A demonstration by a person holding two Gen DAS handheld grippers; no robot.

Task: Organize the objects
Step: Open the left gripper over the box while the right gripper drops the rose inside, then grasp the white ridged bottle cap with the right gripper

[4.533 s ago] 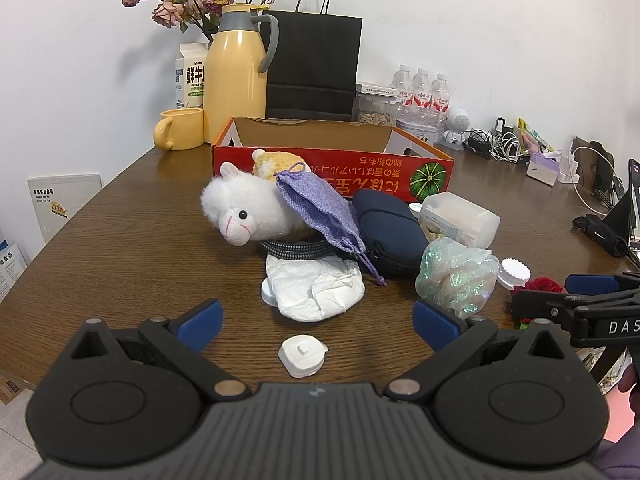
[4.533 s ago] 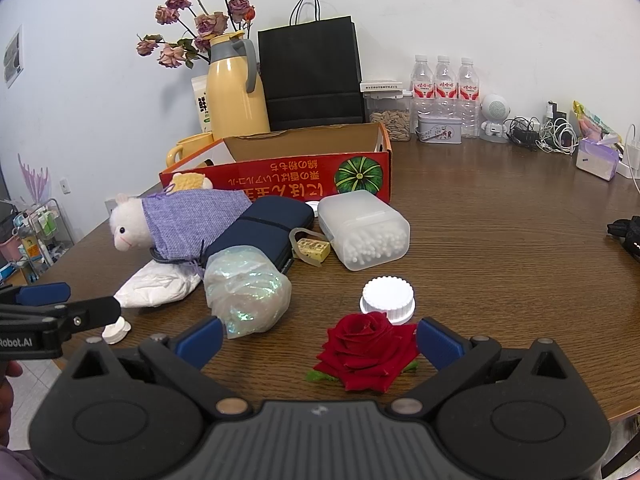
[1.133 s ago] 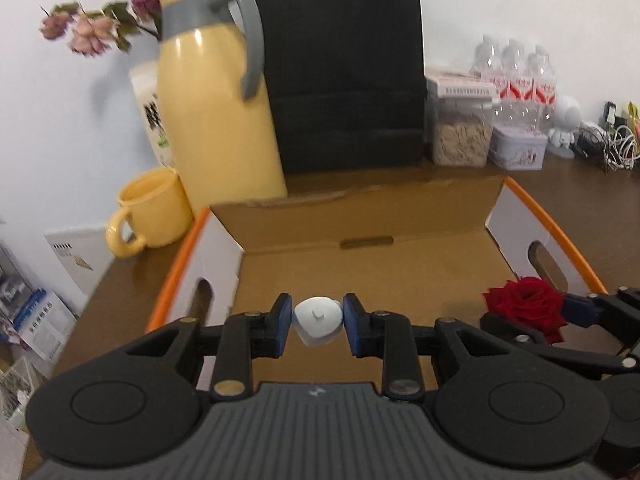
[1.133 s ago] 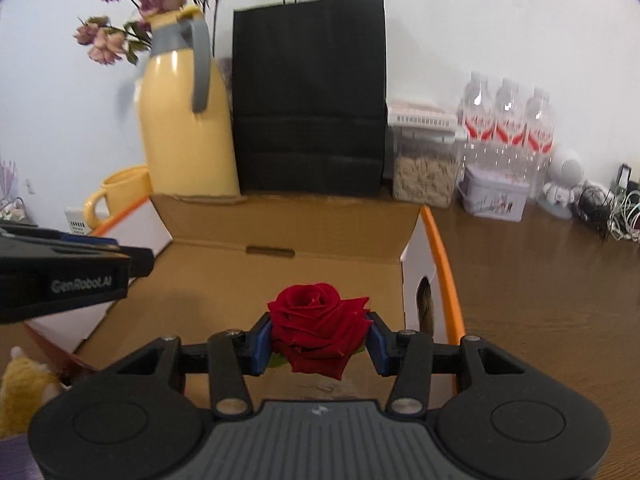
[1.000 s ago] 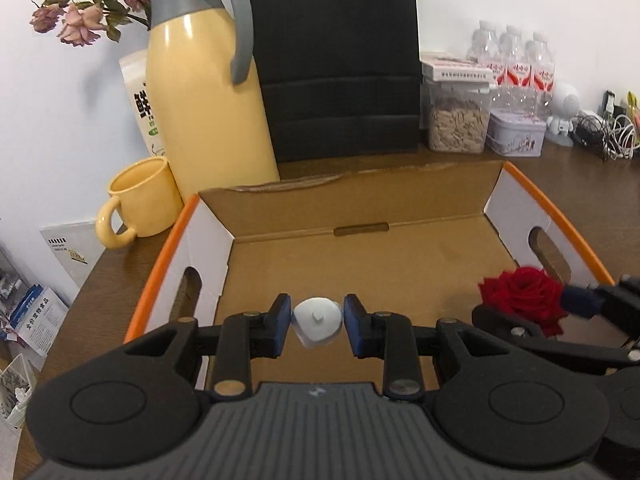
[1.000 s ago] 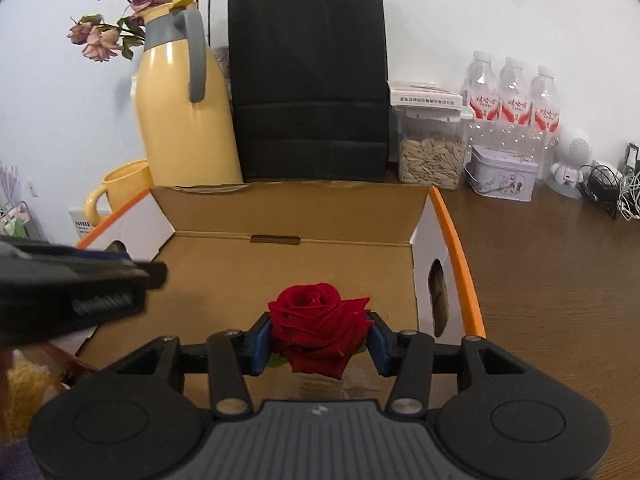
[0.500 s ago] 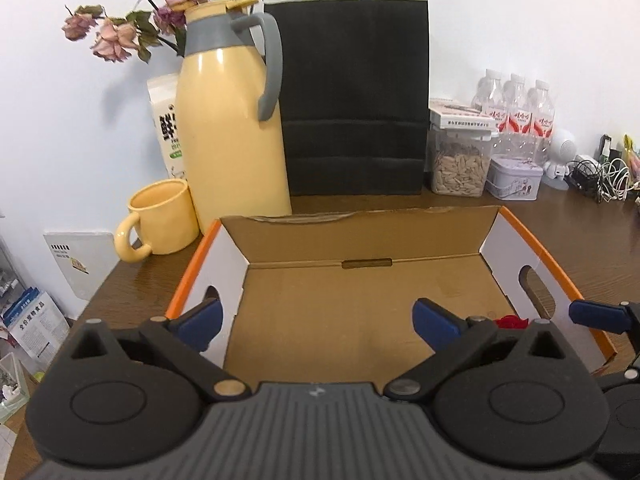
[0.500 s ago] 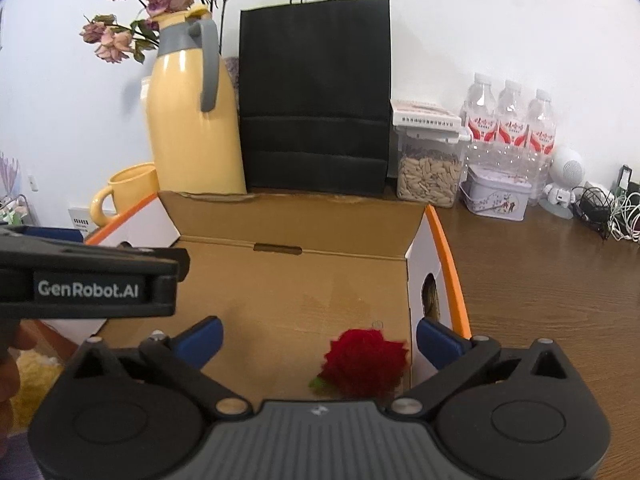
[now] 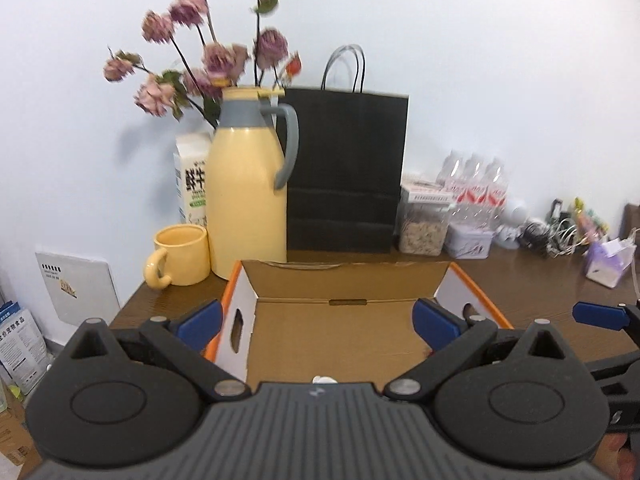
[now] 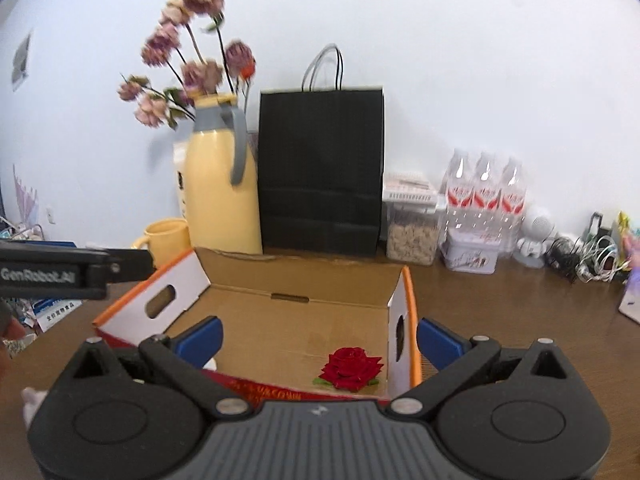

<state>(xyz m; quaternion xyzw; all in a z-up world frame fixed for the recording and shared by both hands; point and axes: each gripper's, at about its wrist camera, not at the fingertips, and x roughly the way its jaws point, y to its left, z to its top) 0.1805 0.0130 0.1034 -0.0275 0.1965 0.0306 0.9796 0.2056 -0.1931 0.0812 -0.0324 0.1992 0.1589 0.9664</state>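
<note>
An open cardboard box (image 9: 344,276) (image 10: 304,280) with orange edges sits on the brown table. A red rose (image 10: 351,368) lies on the box floor near its right wall. A sliver of the small white cap (image 9: 324,379) shows on the box floor just above my left gripper's body. My left gripper (image 9: 318,322) hangs open over the box's near side with nothing between its blue pads. My right gripper (image 10: 318,340) is open too, above and in front of the rose. In the right wrist view the left gripper (image 10: 76,268) shows at the left edge.
Behind the box stand a yellow thermos jug (image 9: 248,196) with dried flowers, a yellow mug (image 9: 180,256), a milk carton (image 9: 194,180), a black paper bag (image 9: 344,168), a seed jar (image 9: 424,224), a tin and water bottles (image 10: 484,196). Cables (image 9: 560,232) lie at the far right.
Both grippers opened: the white cap and the rose dropped onto the box floor. Both grippers then pulled back and rose, so the box looks smaller and farther.
</note>
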